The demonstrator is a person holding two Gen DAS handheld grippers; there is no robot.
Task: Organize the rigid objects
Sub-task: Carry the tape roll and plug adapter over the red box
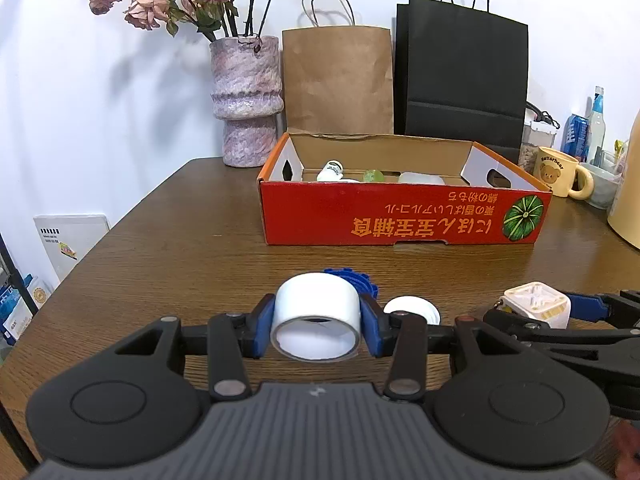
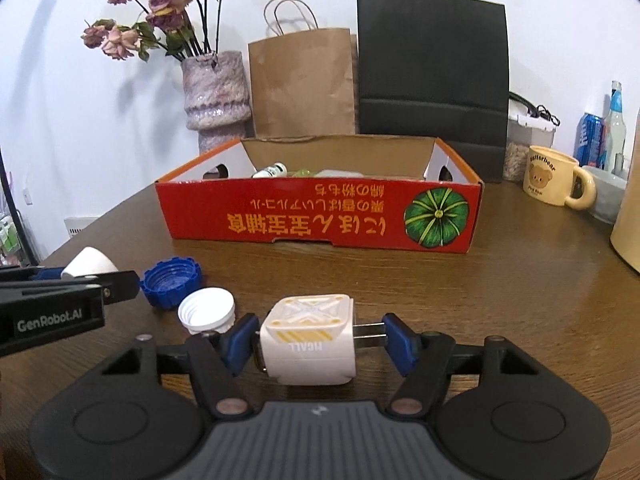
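Note:
My left gripper [image 1: 316, 326] is shut on a white tape roll [image 1: 316, 312], held just above the wooden table. My right gripper [image 2: 318, 342] is shut on a white cube charger [image 2: 308, 340] by its body and prongs; the charger also shows in the left wrist view [image 1: 536, 306]. A blue jar lid [image 2: 170, 282] and a white threaded cap [image 2: 206, 310] lie on the table between the two grippers. The red cardboard box [image 2: 320, 220] stands open behind them, holding a small white bottle [image 2: 272, 170], a green ball [image 1: 374, 176] and a white item [image 1: 420, 178].
Behind the box stand a purple vase of dried roses [image 1: 246, 96], a brown paper bag [image 1: 338, 80] and a black paper bag [image 1: 464, 76]. A yellow bear mug [image 2: 554, 180], a grey bowl [image 2: 608, 196], a can and bottle [image 2: 600, 136] and a tall yellow container [image 2: 628, 216] crowd the right side.

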